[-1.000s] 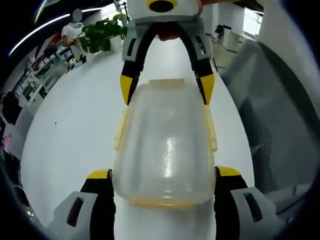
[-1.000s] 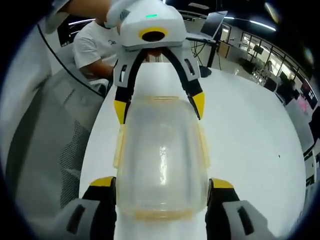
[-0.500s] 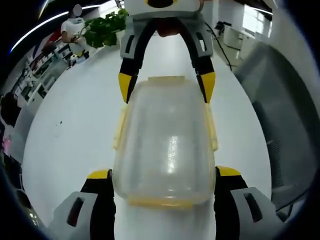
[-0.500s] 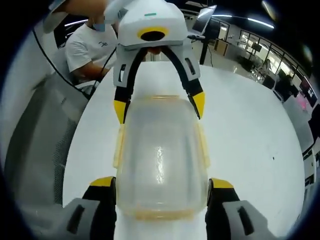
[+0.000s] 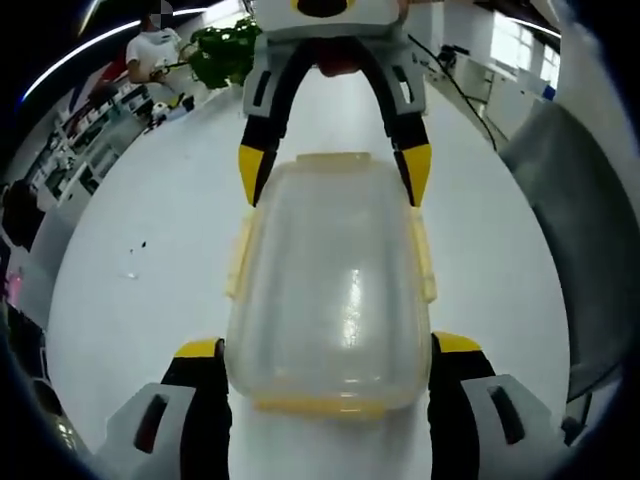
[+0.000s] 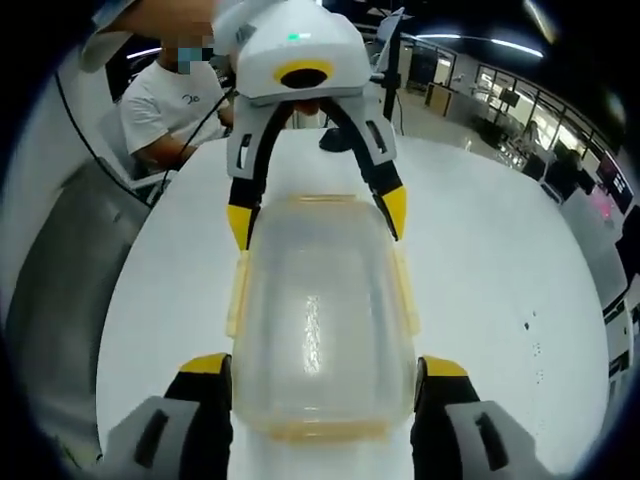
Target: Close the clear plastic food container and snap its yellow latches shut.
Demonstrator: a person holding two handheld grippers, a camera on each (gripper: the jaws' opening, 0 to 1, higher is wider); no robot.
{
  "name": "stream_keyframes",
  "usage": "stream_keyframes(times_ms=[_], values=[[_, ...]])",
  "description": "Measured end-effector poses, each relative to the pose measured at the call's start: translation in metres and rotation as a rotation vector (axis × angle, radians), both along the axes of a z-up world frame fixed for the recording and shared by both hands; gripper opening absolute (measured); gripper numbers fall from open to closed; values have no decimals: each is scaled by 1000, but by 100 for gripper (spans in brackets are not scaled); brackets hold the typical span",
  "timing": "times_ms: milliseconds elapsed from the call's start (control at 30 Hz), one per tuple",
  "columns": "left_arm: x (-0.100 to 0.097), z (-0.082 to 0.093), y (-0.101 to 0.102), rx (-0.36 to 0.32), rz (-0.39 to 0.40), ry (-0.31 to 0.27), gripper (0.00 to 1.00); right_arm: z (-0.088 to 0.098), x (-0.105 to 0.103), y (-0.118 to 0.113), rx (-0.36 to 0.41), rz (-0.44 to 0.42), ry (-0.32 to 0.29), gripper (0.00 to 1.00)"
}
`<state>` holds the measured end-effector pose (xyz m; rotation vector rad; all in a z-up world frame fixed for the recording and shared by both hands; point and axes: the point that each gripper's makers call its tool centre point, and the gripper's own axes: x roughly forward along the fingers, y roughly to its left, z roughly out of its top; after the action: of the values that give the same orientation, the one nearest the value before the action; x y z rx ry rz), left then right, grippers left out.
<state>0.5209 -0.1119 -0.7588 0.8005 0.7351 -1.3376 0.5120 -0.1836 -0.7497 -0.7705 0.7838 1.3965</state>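
The clear plastic food container (image 5: 330,280) has its lid on, with pale yellow latches (image 5: 424,262) along its sides and ends. It is held lengthways between both grippers above the white table. My left gripper (image 5: 327,346) is shut on the near end, its yellow-tipped jaws against both sides. My right gripper (image 5: 333,172) clamps the far end from the opposite side. In the right gripper view the container (image 6: 315,310) sits in my right gripper (image 6: 322,365), and my left gripper (image 6: 316,215) grips the far end. Side latches (image 6: 238,295) flare slightly outward.
The white table (image 5: 140,230) spreads out beneath, with a few dark specks (image 5: 143,244). A grey chair back (image 5: 600,250) stands at the right edge and a green plant (image 5: 225,55) at the far end. A person in a white shirt (image 6: 165,100) sits behind the table.
Both views have swung over the table, so the grey chair has slid toward the picture edges. The container and both grips have stayed the same relative to each other.
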Motion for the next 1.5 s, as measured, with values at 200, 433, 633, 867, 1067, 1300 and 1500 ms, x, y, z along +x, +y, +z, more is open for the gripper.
stream_keyframes(times_ms=[200,433,633,867,1067,1300,1500], values=[[2,0,0,-6,-5,5,79,-1,1,-1,-2,-3,0,73],[2,0,-1,-9,-1,0,82,-2,1,-1,-10,-24,7,78],[-9,5,-5,-17,7,-16,99,7,-6,2,17,-77,18,98],[-7,17,-3,-13,32,-48,99,15,-8,-2,3,-85,-22,90],[-15,33,2,-18,44,-65,99,25,-18,-10,-6,-119,-37,91],[-31,47,12,-36,119,-59,99,45,-37,-14,51,-231,-47,92],[-51,58,23,-72,197,-66,99,53,-56,-23,66,-305,-77,99]])
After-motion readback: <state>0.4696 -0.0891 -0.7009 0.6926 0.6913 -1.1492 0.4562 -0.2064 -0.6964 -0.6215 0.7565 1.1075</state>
